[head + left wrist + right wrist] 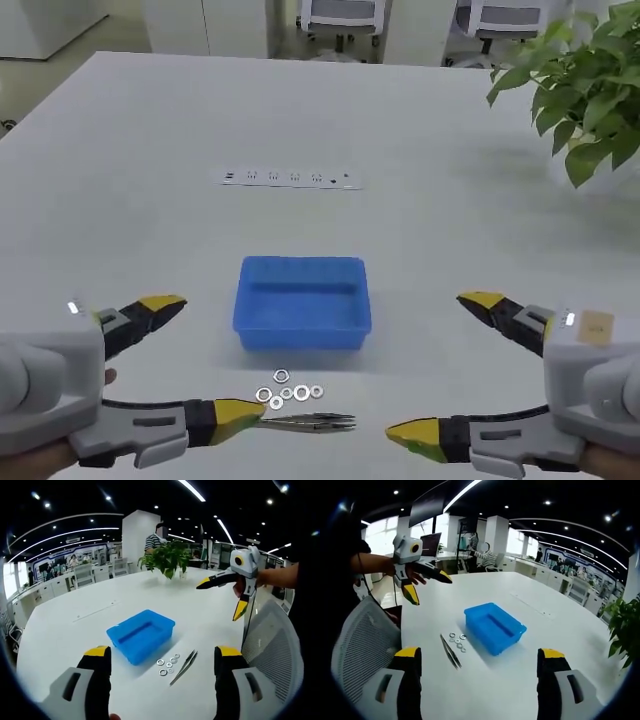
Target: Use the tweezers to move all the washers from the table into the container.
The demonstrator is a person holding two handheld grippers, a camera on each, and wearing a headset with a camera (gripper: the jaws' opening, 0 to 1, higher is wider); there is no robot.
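A blue container stands on the white table. In front of it lie several small washers in a cluster. Thin metal tweezers lie just nearer than the washers. My left gripper is open at the lower left, its lower jaw tip close to the tweezers. My right gripper is open at the lower right. Neither holds anything.
A long white power strip lies across the table beyond the container. A green potted plant stands at the far right edge. Office chairs stand behind the table. A mesh chair back is near me.
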